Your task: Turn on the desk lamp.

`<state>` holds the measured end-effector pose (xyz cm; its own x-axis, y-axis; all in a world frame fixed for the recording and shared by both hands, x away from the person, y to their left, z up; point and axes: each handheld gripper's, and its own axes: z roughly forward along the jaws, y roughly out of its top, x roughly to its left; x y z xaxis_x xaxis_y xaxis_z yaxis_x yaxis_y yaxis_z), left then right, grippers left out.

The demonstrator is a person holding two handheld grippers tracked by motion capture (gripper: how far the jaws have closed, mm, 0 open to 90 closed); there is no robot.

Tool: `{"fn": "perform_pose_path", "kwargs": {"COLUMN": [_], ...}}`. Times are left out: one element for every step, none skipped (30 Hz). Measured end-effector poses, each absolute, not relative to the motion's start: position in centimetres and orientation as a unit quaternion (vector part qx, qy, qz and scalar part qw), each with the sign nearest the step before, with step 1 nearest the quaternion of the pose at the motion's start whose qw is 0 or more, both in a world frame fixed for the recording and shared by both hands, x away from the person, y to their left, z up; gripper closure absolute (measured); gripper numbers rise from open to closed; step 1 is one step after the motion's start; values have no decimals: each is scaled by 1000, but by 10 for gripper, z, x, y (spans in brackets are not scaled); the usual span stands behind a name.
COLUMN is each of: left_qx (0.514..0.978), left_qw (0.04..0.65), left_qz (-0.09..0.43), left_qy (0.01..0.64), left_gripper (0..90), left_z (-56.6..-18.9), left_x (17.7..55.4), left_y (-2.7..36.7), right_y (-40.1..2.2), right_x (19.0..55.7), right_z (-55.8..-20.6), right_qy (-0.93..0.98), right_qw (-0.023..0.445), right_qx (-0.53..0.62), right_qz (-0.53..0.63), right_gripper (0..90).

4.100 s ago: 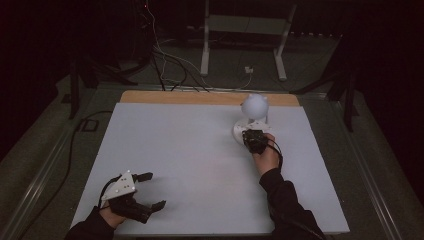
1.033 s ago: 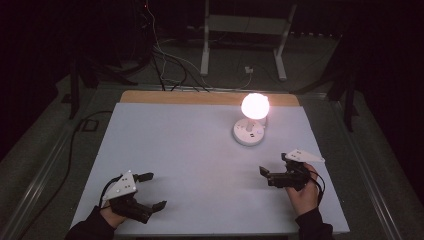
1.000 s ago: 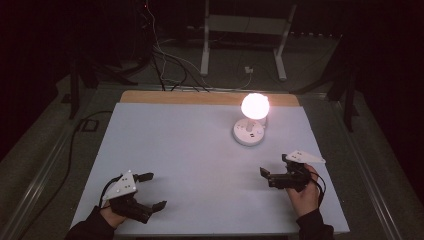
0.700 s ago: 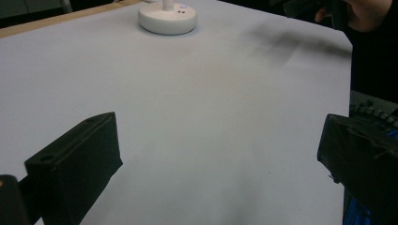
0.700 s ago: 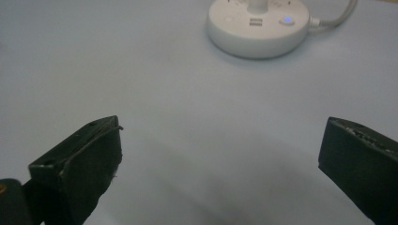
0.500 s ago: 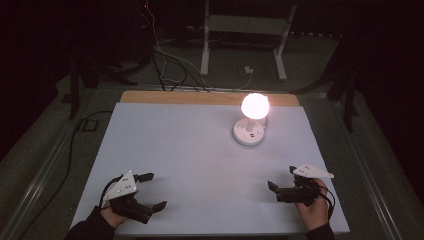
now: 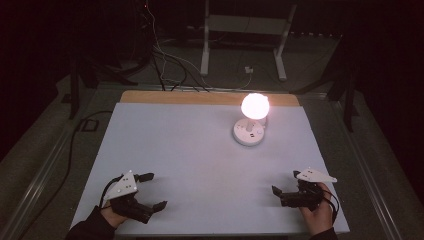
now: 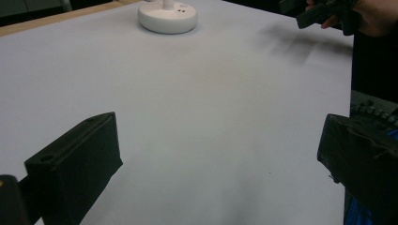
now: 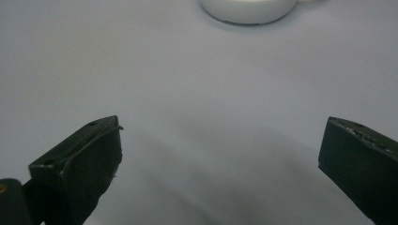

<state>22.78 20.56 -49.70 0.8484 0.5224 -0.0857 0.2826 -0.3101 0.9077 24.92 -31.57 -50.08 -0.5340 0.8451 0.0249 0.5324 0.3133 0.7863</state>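
A small white lamp stands at the back right of the white table top [image 7: 190, 145]. Its round bulb [image 7: 255, 106] is lit above a round white base [image 7: 248, 133]. My left gripper [image 7: 156, 190] rests open near the front left corner with nothing between its jaws. My right gripper [image 7: 284, 183] is held open near the front right edge, well short of the lamp and holding nothing. In the left gripper view the lamp base [image 8: 167, 16] lies far ahead of the open left gripper [image 8: 216, 154], with the right gripper [image 8: 324, 11] at top right. In the right gripper view the lamp base [image 9: 248, 9] is ahead of the open right gripper [image 9: 218, 154].
A wooden strip [image 7: 200, 97] runs along the table's far edge. Behind it, on the dark floor, lie several cables [image 7: 165, 70] and a metal stand [image 7: 245, 30]. A cable [image 7: 75, 140] trails down the table's left side.
The lamp, dark 4.1 s ago with my right gripper at its base, is lit. My right gripper has drawn back to the front right edge. The left gripper has not moved.
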Motion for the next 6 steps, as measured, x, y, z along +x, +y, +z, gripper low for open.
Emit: {"fn": "perform_pose_path", "kwargs": {"left_qx": [802,802,802,802,802,802], "left_qw": [531,530,531,531,531,530], "left_qz": [113,113,113,113,113,113], "left_qy": [251,251,250,251,251,250], "left_gripper": [3,3,3,3,3,3], "left_z": [-497,-497,-497,-497,-497,-497], "left_x": [228,228,228,228,228,228], "left_y": [206,206,206,206,205,205], "right_y": [-316,-317,-317,-317,-317,-317], "right_x": [250,250,250,250,250,250], "right_z": [-502,-502,-502,-501,-501,-501], "right_qy": [786,786,785,785,785,785], "right_qw": [196,196,197,199,199,200], "right_qx": [439,439,439,438,438,438], "right_qz": [389,389,390,392,392,391], "right_gripper": [0,0,0,0,0,0]}}
